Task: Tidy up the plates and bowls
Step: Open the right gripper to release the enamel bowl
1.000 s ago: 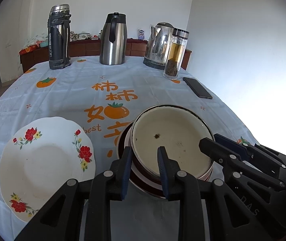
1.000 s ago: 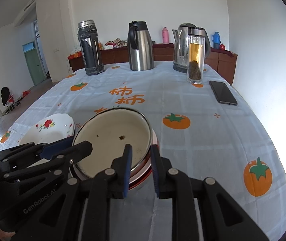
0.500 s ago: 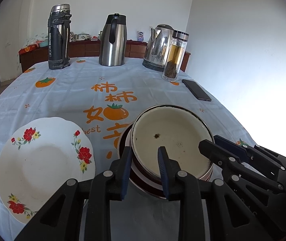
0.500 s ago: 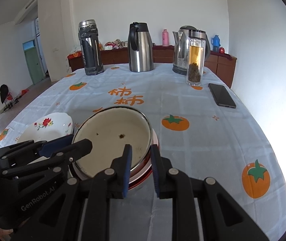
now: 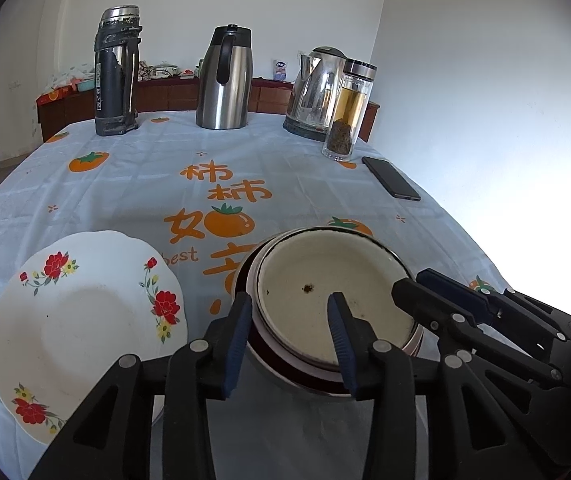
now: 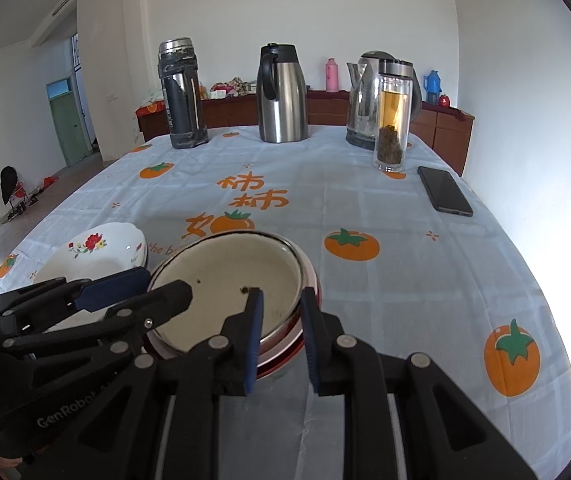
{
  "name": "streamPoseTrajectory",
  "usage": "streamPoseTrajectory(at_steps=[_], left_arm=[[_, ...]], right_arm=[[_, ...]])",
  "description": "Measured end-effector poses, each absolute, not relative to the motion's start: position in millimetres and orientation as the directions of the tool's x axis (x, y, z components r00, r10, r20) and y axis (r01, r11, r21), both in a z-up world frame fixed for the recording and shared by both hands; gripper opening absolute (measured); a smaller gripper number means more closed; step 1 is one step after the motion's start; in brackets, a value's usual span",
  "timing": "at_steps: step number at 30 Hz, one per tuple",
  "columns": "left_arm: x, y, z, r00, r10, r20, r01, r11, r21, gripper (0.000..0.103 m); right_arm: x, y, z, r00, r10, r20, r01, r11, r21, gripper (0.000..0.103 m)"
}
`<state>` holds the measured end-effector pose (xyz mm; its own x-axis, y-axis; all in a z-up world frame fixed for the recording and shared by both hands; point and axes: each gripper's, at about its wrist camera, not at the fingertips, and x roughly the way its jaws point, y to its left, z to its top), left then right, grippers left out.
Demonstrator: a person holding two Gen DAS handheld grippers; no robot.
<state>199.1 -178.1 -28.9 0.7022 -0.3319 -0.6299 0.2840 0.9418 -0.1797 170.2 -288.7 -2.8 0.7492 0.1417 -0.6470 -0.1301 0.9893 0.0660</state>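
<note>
**Stacked bowls on persimmon-print tablecloth**

Pale blue tablecloth (image 5: 285, 168). Cream enamel bowl (image 5: 333, 292), dark-rimmed, speckled, nested in red bowls. Left gripper (image 5: 291, 324) opening, straddling near rim, pads apart. Right gripper (image 6: 281, 328) clamped on right rim. Floral plate (image 5: 85, 320) left.

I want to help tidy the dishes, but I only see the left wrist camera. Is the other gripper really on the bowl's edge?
Observer: Yes. In the right wrist view the right gripper has one pad inside the enamel bowl and one outside, with the rim between them. It looks clamped.
Operator: What's on the cupboard at the back?
Observer: A pink flask stands on the sideboard, showing between the steel jug and the kettle.
Operator: Anything else there?
Observer: A blue flask, just right of the kettle.
</note>
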Motion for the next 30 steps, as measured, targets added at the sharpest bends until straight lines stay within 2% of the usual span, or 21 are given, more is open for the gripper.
streamPoseTrajectory(at_steps=[15,17,20,21,25,30], left_arm=[[195,-177,-29,0.702,-0.337,-0.627,0.29,0.94,-0.18,0.044],[193,-174,-27,0.714,-0.313,-0.626,0.268,0.949,-0.168,0.048],[194,-166,-26,0.72,-0.316,-0.618,0.251,0.949,-0.193,0.065],[193,-164,-26,0.722,-0.32,-0.614,0.246,0.947,-0.204,0.068],[187,-162,-24,0.713,-0.347,-0.61,0.271,0.938,-0.216,0.068],[182,-162,-30,0.69,-0.362,-0.627,0.283,0.932,-0.226,0.069]], right_arm=[[170,-290,-4,0.753,0.148,-0.641,-0.127,0.989,0.079,0.022],[170,-293,-4,0.757,0.131,-0.64,-0.108,0.991,0.076,0.04],[170,-302,-3,0.765,0.128,-0.632,-0.084,0.992,0.099,0.054],[170,-303,-2,0.766,0.129,-0.63,-0.082,0.991,0.104,0.056],[168,-304,-1,0.77,0.131,-0.624,-0.085,0.991,0.104,0.065],[166,-306,-3,0.766,0.141,-0.627,-0.088,0.989,0.115,0.066]])
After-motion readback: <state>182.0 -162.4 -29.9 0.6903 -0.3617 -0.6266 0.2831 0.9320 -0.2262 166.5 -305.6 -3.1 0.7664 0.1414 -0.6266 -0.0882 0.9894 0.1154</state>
